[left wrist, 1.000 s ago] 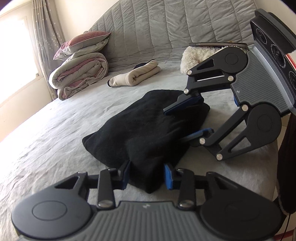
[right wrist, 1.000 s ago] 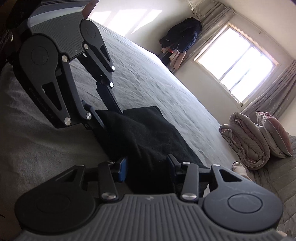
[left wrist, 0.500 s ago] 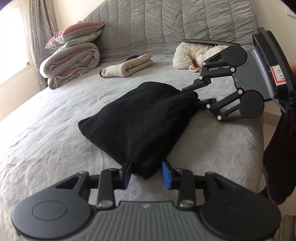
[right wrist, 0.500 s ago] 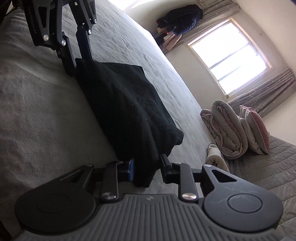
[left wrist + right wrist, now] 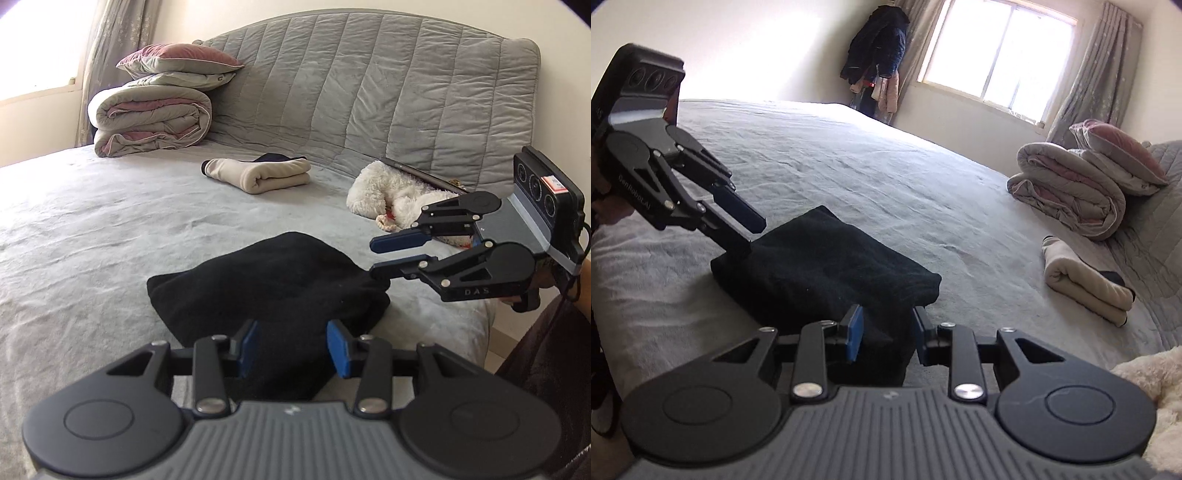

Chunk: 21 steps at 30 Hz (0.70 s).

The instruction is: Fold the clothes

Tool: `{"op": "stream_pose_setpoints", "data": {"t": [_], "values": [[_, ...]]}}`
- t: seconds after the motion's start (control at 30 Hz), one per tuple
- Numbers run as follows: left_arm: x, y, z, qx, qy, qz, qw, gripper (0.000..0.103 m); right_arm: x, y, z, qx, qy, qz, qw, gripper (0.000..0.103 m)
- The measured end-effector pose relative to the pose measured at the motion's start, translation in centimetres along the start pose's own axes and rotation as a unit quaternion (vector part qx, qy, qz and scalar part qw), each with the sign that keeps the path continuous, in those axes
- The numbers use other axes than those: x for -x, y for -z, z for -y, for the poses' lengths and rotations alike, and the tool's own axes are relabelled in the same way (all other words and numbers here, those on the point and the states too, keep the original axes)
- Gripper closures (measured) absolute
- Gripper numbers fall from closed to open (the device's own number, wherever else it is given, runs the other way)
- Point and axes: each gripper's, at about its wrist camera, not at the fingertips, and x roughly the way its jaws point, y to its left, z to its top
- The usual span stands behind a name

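black garment [image 5: 273,280]: 1 | beige folded garment [image 5: 266,175]: 1 | rolled duvet [image 5: 151,120]: 1 | pillows [image 5: 177,61]: 2 | plush toy [image 5: 388,194]: 1 | tongs [image 5: 291,349]: 2

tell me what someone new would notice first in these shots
First the black folded garment lying on the grey bed, with the left gripper and right gripper each open at one end of it. Behind it, near the quilted headboard, lie a rolled beige garment and a fluffy white heap, with a folded duvet and pillows stacked by the window.

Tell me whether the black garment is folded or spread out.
Folded: the black garment lies as a compact, thick rectangle on the bed.
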Motion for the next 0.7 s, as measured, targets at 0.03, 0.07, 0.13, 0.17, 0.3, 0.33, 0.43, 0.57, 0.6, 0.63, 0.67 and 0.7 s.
{"op": "stream_pose_setpoints", "data": {"t": [0.03,0.07,0.13,0.17,0.3,0.33,0.43,0.57,0.6,0.63,0.67,0.7], "values": [[-0.5,-0.2,-0.1,0.006,0.002,0.002,1.0000,0.062,-0.6,-0.1,0.4,-0.036,-0.006,-0.011,0.999,0.074],[-0.9,-0.3,0.0,0.011,0.005,0.003,0.9999,0.062,-1.1,-0.2,0.9,-0.073,-0.012,-0.022,0.997,0.074],[-1.8,-0.5,0.2,0.012,0.007,0.005,0.9999,0.062,-1.9,-0.2,1.8,-0.142,-0.025,-0.038,0.989,0.077],[-2.2,-0.6,0.4,0.011,0.007,0.006,0.9999,0.062,-2.4,-0.1,2.4,-0.178,-0.033,-0.046,0.982,0.080],[-3.2,-1.2,1.2,0.000,0.009,0.011,0.9999,0.062,-3.0,1.0,4.0,-0.290,-0.070,-0.065,0.952,0.096],[-3.2,-1.4,1.3,-0.003,0.009,0.016,0.9998,0.062,-2.5,1.1,4.3,-0.309,-0.075,-0.058,0.946,0.097],[-3.2,-2.0,1.5,-0.004,0.013,0.030,0.9995,0.062,-0.1,1.6,4.8,-0.343,-0.084,-0.041,0.935,0.099],[-4.8,-1.4,1.9,-0.019,0.014,-0.005,0.9997,0.062,-1.3,2.9,4.8,-0.343,-0.060,-0.098,0.932,0.099],[-5.3,-1.0,2.3,-0.031,0.014,-0.020,0.9992,0.062,-1.8,3.1,4.8,-0.346,-0.062,-0.101,0.931,0.098],[-5.6,-0.8,2.6,-0.041,0.015,-0.027,0.9987,0.062,-1.7,3.0,4.6,-0.340,-0.060,-0.097,0.933,0.096],[-5.5,-0.8,2.9,-0.051,0.015,-0.026,0.9983,0.062,-1.4,2.7,4.4,-0.332,-0.056,-0.091,0.937,0.093],[-5.4,-0.8,3.1,-0.061,0.014,-0.024,0.9978,0.062,-1.0,2.3,4.3,-0.325,-0.053,-0.081,0.941,0.087]]}}
